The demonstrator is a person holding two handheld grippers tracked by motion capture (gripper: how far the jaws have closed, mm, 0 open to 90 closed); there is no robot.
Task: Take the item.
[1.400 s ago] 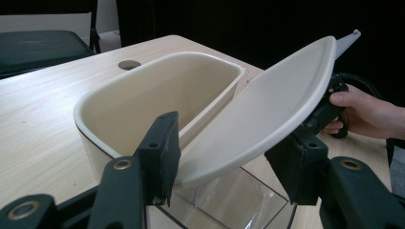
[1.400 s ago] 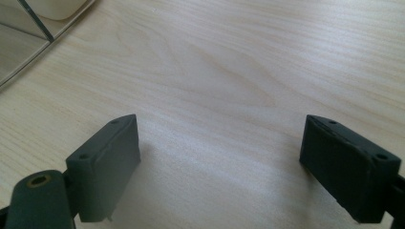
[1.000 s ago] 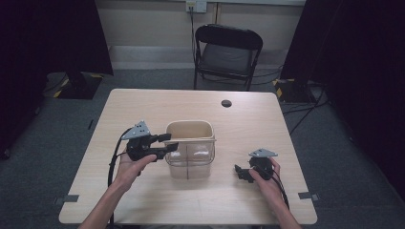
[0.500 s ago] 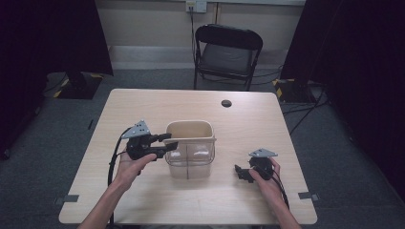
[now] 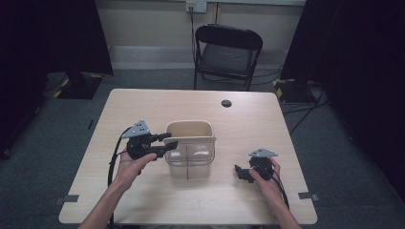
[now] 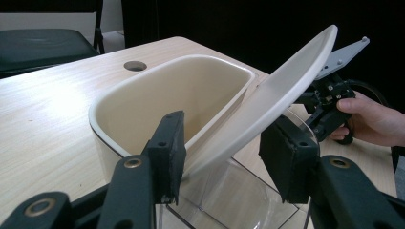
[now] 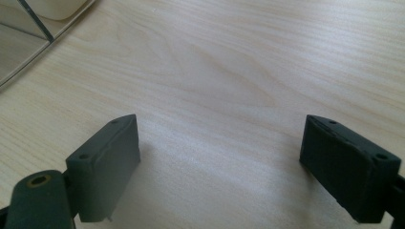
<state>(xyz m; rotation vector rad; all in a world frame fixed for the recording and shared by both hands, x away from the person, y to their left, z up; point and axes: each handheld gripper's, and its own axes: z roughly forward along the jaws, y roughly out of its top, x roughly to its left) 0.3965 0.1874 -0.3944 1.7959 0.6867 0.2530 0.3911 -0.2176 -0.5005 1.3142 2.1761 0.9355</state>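
The left gripper [image 6: 219, 157] has its 2 jaws spread wide astride a tilted cream lid [image 6: 267, 98], holding nothing. The lid leans on a cream-rimmed clear bin [image 5: 190, 150] mid-table. It looks light, stiff and slick, so the thin edge seems the best hold. At 4 o'clock of the bin, the right gripper [image 7: 219, 162] gapes empty over the table [image 7: 229, 62].

A light wooden table [image 5: 143, 109] is set on grey carpet [image 5: 334, 157]; a black folding chair [image 5: 228, 55] is placed before a beige wall [image 5: 143, 24] flanked by dark curtains [image 5: 47, 38].
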